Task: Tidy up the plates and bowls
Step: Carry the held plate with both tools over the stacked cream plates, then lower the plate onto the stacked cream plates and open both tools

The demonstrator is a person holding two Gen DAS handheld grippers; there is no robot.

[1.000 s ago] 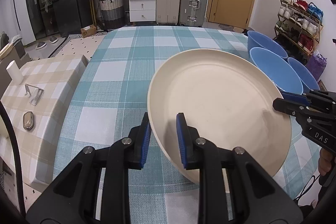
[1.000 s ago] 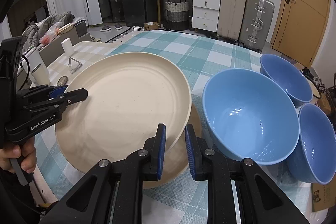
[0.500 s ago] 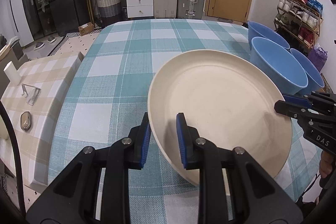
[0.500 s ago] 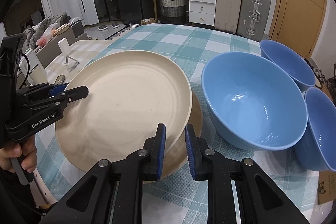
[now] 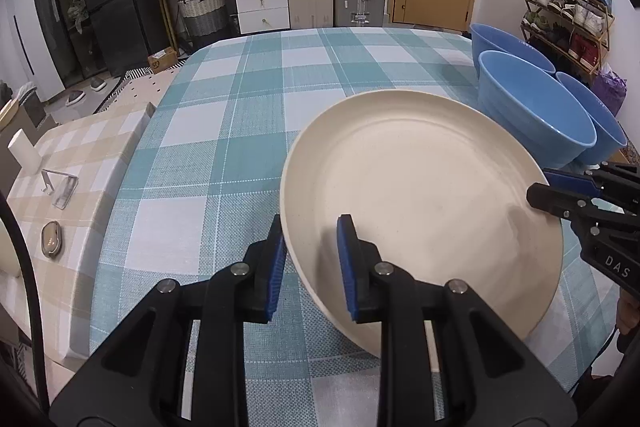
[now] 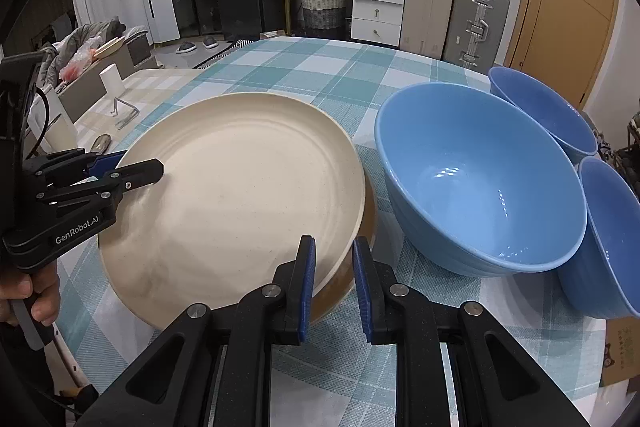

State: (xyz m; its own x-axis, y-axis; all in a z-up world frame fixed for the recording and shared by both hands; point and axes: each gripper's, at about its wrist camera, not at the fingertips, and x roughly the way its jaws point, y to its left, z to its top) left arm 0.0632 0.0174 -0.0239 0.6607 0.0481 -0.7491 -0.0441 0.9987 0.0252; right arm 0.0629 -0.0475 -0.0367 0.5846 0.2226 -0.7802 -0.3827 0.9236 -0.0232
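A large cream plate (image 5: 420, 195) is held by its rim between both grippers, tilted above the checked table. My left gripper (image 5: 310, 247) is shut on its near-left rim. My right gripper (image 6: 334, 259) is shut on the opposite rim; it also shows in the left wrist view (image 5: 548, 187). In the right wrist view the cream plate (image 6: 240, 203) sits over a second, browner plate (image 6: 344, 287) that peeks out beneath it. Three blue bowls stand to the right: a big one (image 6: 480, 187) and two smaller ones (image 6: 548, 111), (image 6: 612, 239).
The teal checked tablecloth (image 5: 248, 115) covers the table. A lower beige checked surface (image 5: 68, 163) on the left holds a white cylinder, a metal stand and a small oval object. Suitcases, drawers and a shoe rack stand beyond the table.
Both grippers, still holding the cream plate, have drawn back and up a little. The bowls and table look slightly farther away and lower.
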